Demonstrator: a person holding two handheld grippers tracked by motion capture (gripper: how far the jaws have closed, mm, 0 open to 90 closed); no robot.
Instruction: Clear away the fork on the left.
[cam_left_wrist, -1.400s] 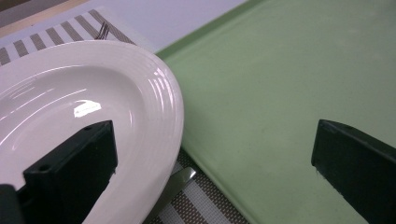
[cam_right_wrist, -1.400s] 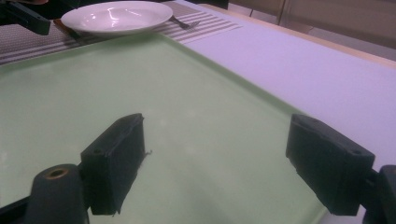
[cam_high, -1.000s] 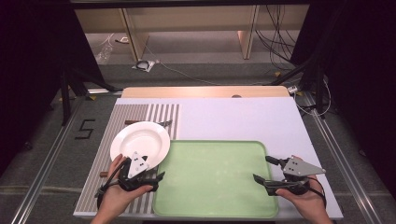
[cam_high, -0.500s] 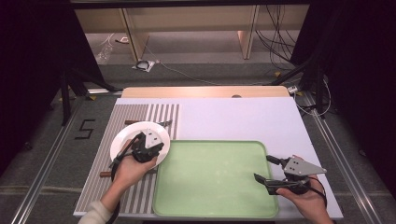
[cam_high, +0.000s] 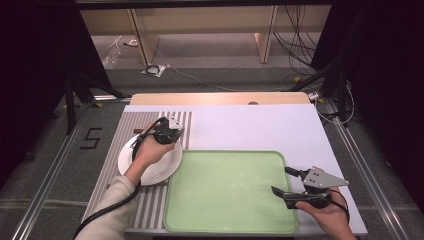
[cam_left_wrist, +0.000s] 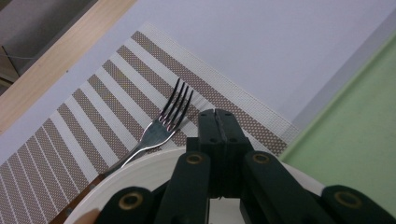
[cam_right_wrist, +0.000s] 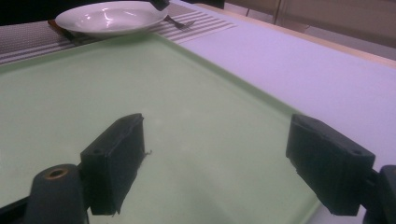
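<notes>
Left hand-held gripper (cam_left_wrist: 218, 122): jaws together, empty, above white plate (cam_left_wrist: 154, 179), near fork (cam_left_wrist: 163, 126). Right hand-held gripper (cam_right_wrist: 212, 163): jaws apart over green tray (cam_right_wrist: 93, 88).

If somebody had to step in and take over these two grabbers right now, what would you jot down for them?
Left gripper: jaws shut, nothing between them, held over the far rim of the white plate, close to the fork.
Right gripper: open, empty, at the green tray's right edge.
Fork lies on the striped placemat, handle under the plate.
Done: nothing picked up; tray bare.
Left: probably grip the fork.
</notes>
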